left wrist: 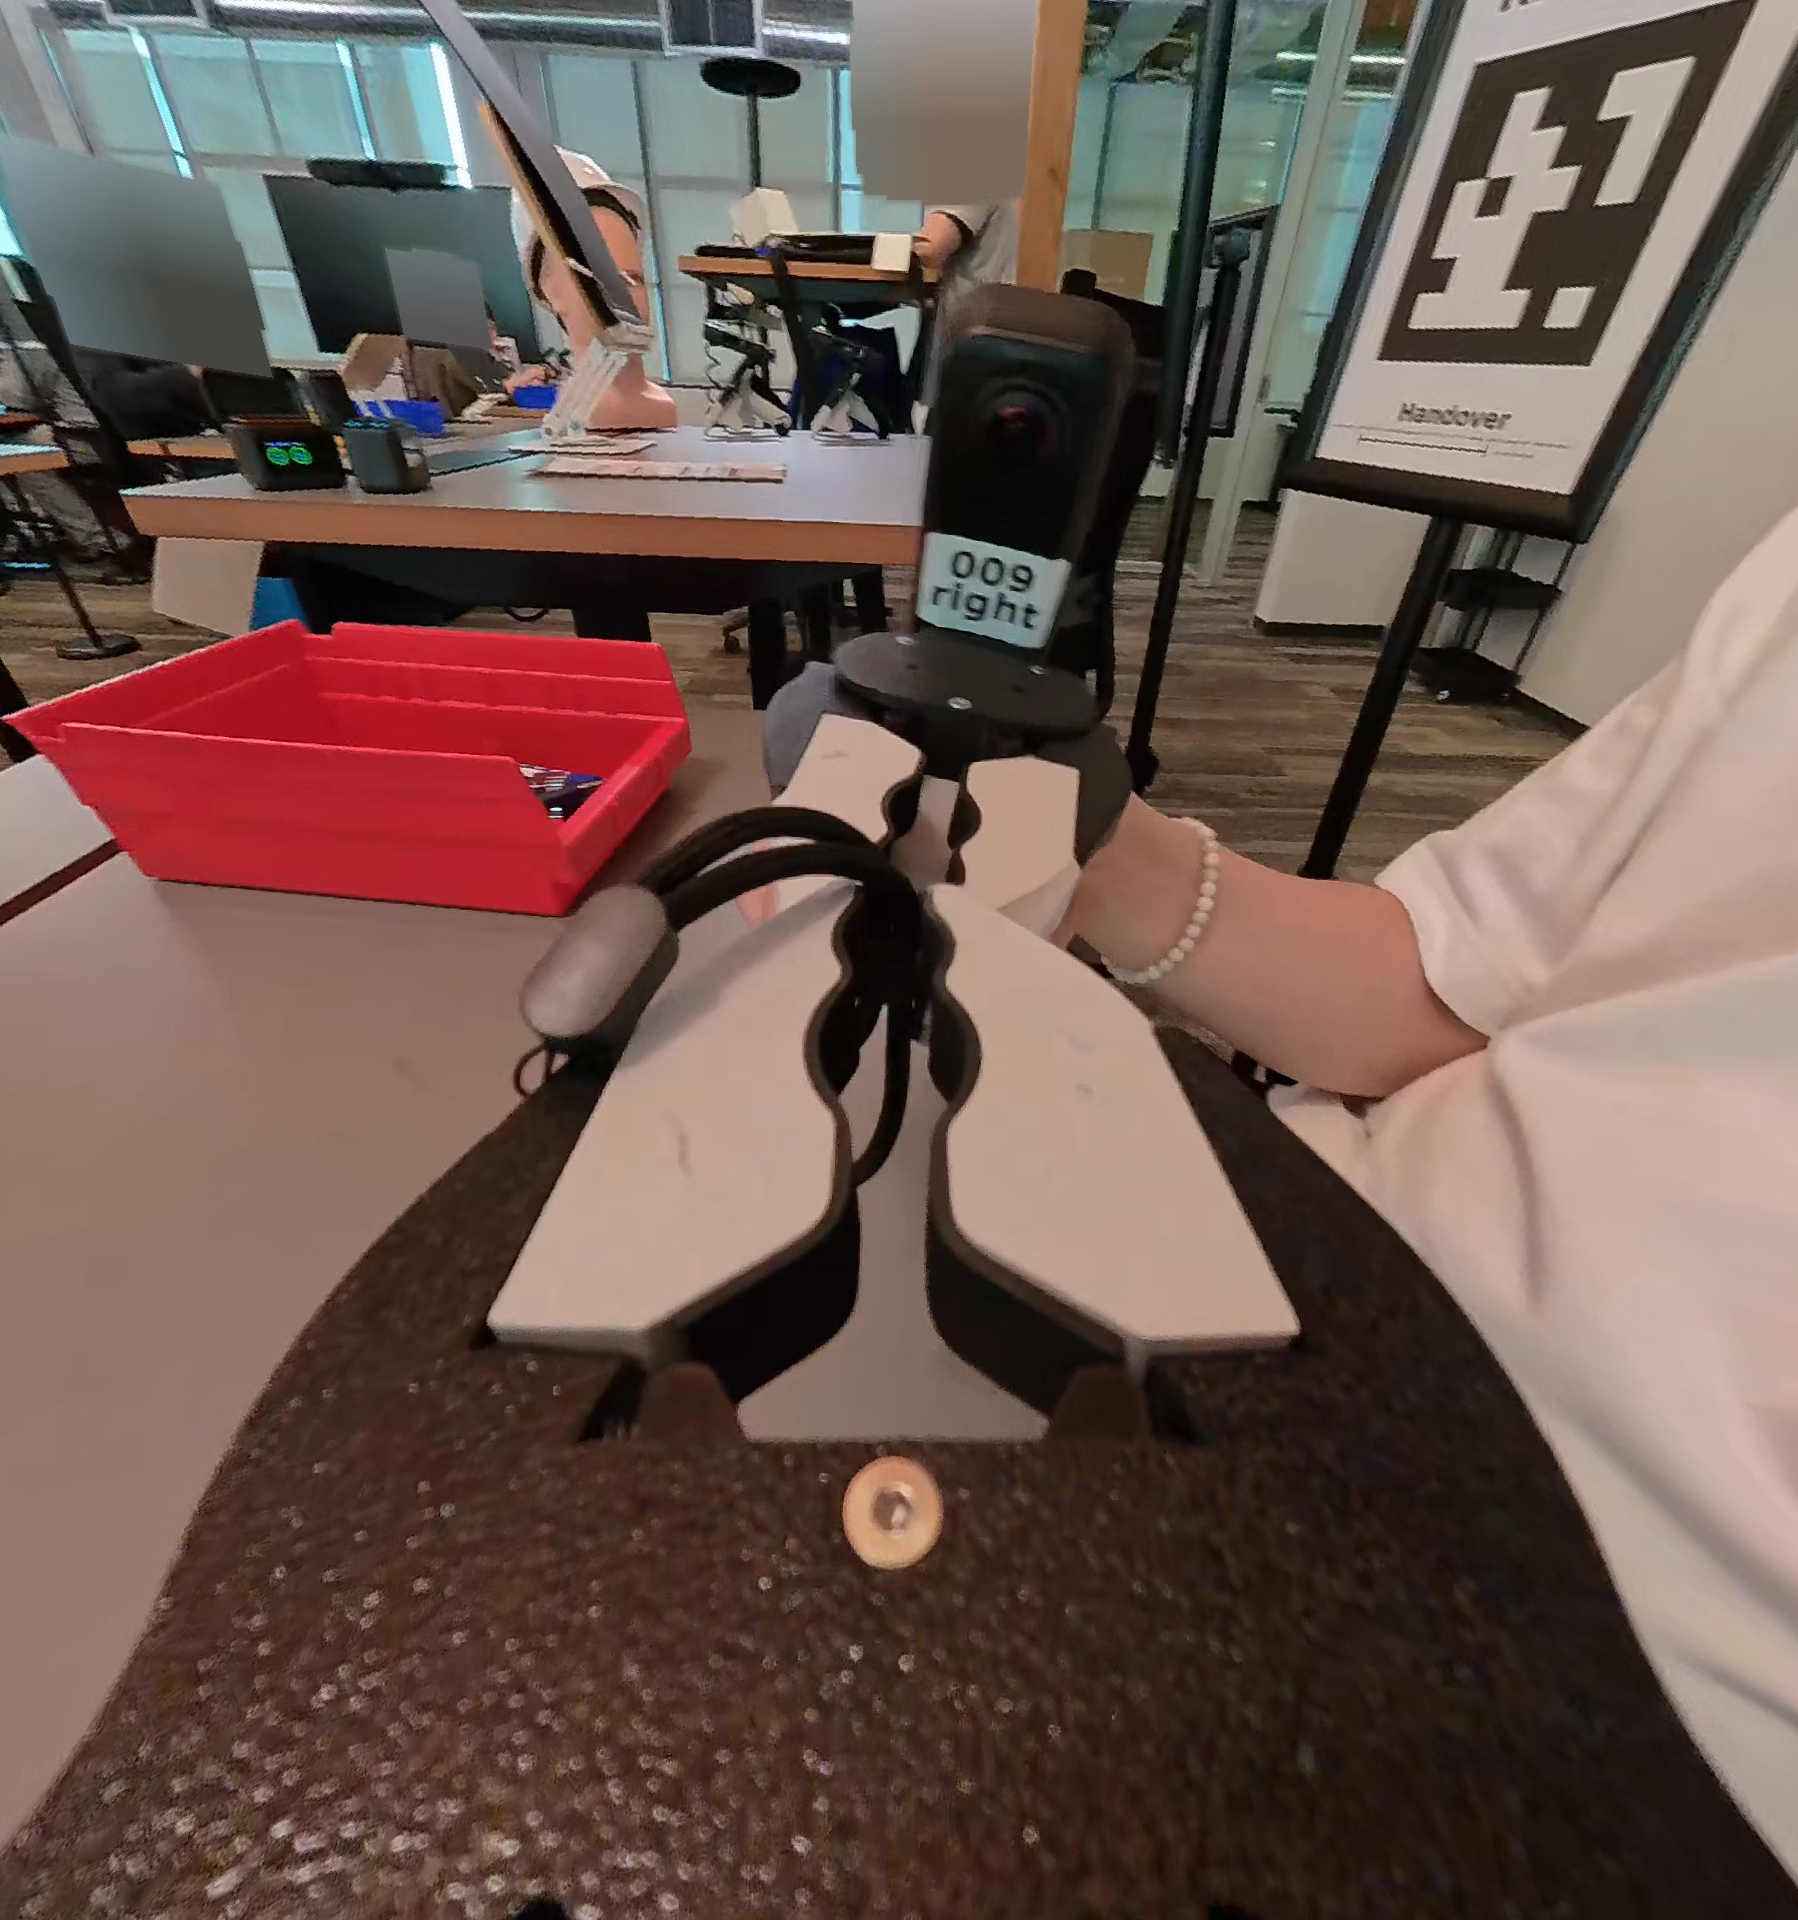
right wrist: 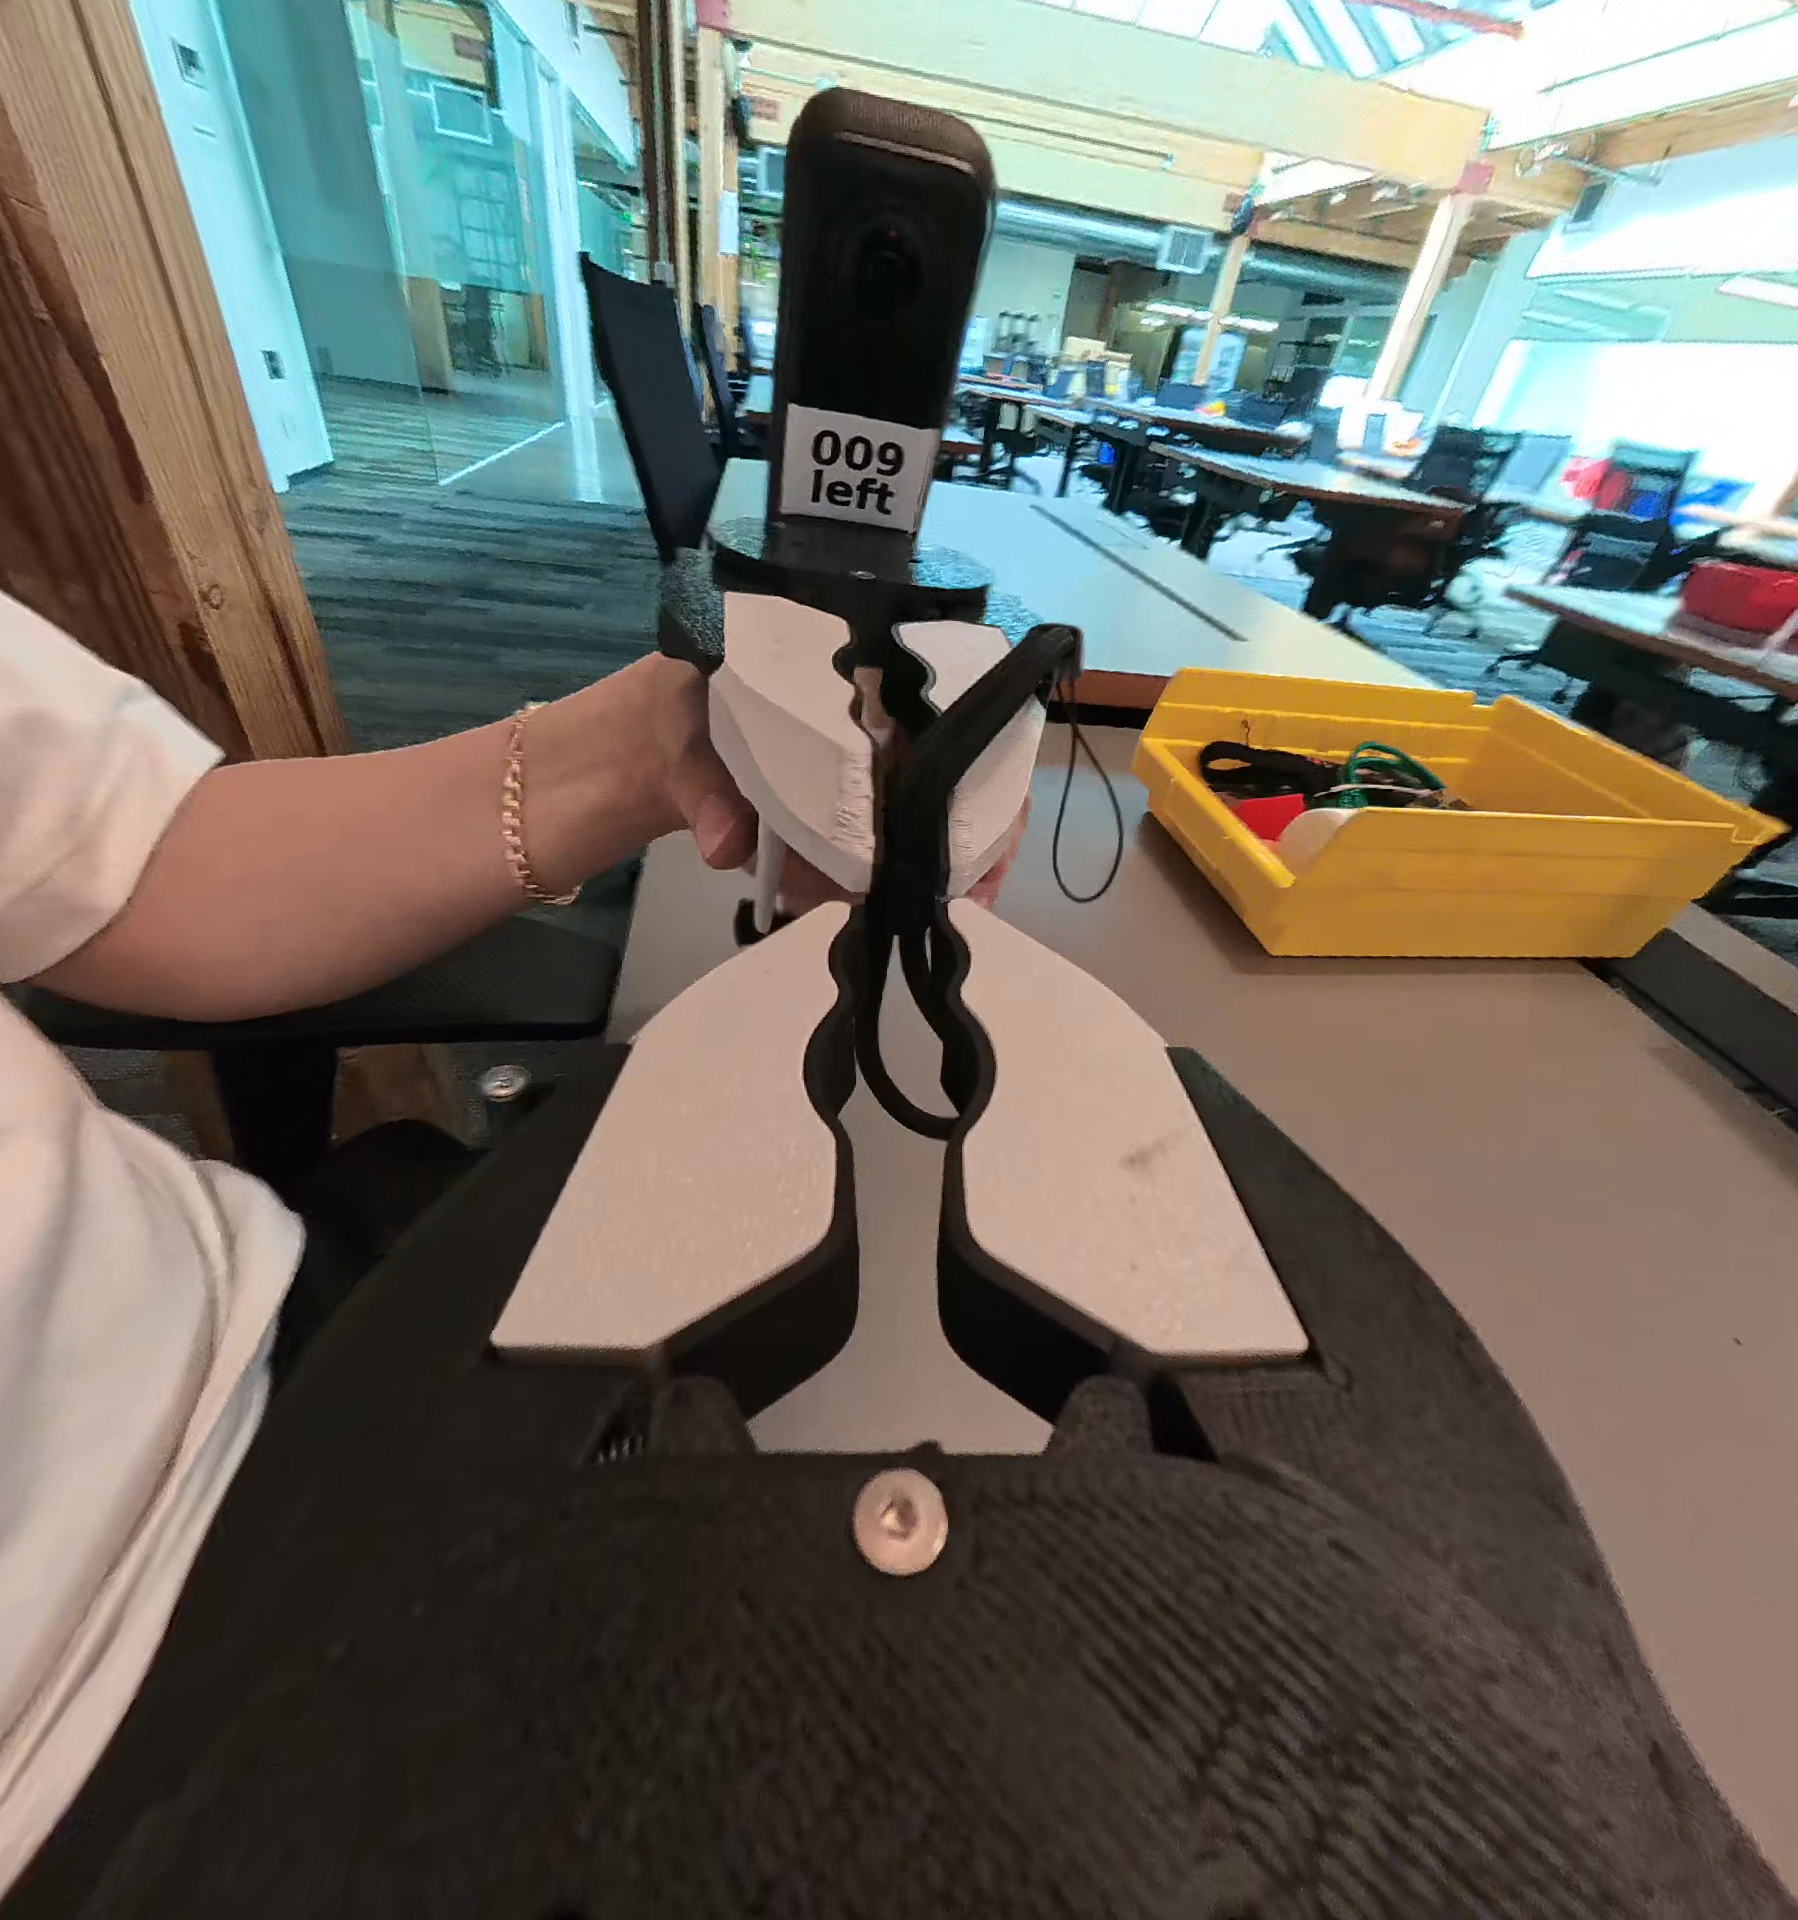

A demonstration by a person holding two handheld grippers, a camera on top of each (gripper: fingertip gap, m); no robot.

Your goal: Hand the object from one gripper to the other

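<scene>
- A black looped cord (left wrist: pixel 879 935) with a grey oval fob (left wrist: pixel 599 961) at one end hangs in the air above the worktop (left wrist: pixel 199 1091), caught between both claws at once.
- The left claw (left wrist: pixel 890 935) is narrowed onto the cord near its fingertips; the loops bulge out to the left of it and the fob rests against its left finger.
- The right claw (right wrist: pixel 900 966) is likewise narrowed around the cord, a loop of which hangs down in the gap between its fingers (right wrist: pixel 729 1122).
- The two claws meet tip to tip, each held by a hand with a bracelet at the wrist; a thin black lanyard (right wrist: pixel 1087 821) dangles beside the left claw.
- A red bin (left wrist: pixel 355 769) stands on the worktop to the left in the left wrist view, with some small thing inside that I cannot make out.
- A yellow bin (right wrist: pixel 1446 831) sits to the right in the right wrist view, holding black and green cords and red and white pieces.
- Neither bin touches the claws.
</scene>
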